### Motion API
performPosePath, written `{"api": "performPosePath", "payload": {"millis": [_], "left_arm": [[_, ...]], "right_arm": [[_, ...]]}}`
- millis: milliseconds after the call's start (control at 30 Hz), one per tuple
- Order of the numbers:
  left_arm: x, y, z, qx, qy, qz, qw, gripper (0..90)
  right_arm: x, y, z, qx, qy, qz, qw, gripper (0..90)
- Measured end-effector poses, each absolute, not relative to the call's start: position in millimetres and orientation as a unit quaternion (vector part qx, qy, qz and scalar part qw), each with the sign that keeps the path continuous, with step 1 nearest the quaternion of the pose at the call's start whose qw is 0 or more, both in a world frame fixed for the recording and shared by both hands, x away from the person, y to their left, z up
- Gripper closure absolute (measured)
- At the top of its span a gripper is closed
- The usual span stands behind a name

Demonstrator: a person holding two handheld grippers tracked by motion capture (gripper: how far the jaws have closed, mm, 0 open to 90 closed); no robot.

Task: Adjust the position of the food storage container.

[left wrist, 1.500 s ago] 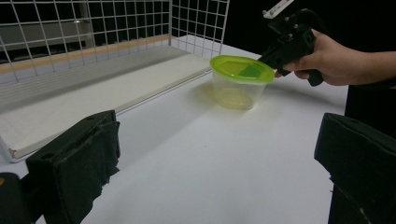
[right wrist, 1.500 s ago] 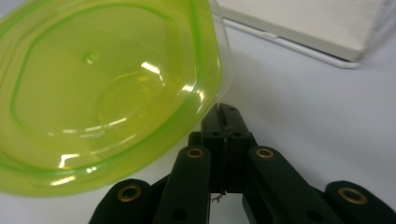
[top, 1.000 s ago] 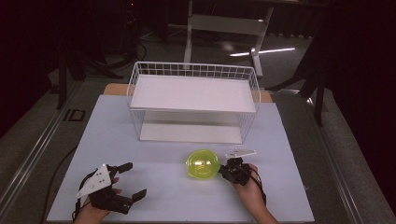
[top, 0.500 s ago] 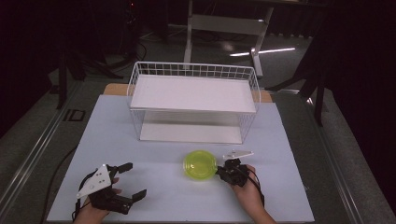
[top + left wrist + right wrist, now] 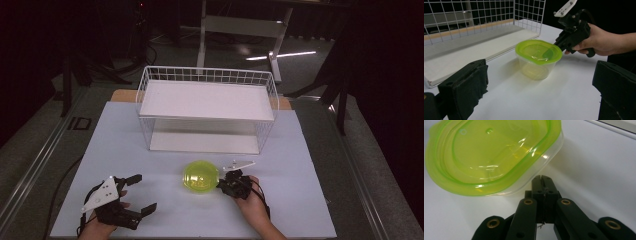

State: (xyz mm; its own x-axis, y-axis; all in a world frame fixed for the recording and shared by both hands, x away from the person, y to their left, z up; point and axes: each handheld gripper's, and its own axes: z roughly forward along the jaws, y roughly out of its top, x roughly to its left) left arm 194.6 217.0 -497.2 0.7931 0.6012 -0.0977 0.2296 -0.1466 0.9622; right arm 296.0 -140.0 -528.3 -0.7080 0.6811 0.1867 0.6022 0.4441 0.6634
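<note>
Your right claw closed at the lidded tub's edge, your left claw open and idle.

From above, your right gripper [image 5: 223, 185] sits just beside the tub [image 5: 200, 176], jaws together; your left gripper [image 5: 136, 195], well apart, gapes empty. In the left gripper view, the tub [image 5: 538, 58] stands ahead between your wide jaws, the right gripper [image 5: 559, 44] at its green lid [image 5: 538, 51]. In the right gripper view, your shut tips [image 5: 544, 179] meet the tub [image 5: 499, 157] under the lid rim, gripping nothing.

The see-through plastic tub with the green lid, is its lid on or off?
On. The green lid sits flat over the rim of the see-through plastic tub, covering the whole top in both gripper views.
</note>
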Motion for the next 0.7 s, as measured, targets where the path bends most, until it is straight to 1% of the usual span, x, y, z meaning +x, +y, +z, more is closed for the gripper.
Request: {"api": "performPosePath", "payload": {"millis": [300, 467, 567, 700], "left_arm": [[194.9, 216.9, -497.4, 0.741, 0.280, 0.155, 0.590, 1.0], [194.7, 217.0, -497.6, 0.742, 0.280, 0.154, 0.590, 1.0], [194.9, 217.3, -498.0, 0.742, 0.281, 0.151, 0.590, 1.0], [195.8, 216.8, -498.4, 0.744, 0.279, 0.147, 0.589, 1.0]], "right_arm": [[300.1, -120.3, -530.5, 0.368, 0.853, 0.367, 0.049, 90.0], [300.6, -118.7, -529.9, 0.364, 0.854, 0.368, 0.053, 90.0], [297.8, -129.9, -523.8, 0.366, 0.849, 0.376, 0.065, 84.0], [293.8, -142.2, -518.2, 0.367, 0.845, 0.383, 0.075, 80.9]]}}
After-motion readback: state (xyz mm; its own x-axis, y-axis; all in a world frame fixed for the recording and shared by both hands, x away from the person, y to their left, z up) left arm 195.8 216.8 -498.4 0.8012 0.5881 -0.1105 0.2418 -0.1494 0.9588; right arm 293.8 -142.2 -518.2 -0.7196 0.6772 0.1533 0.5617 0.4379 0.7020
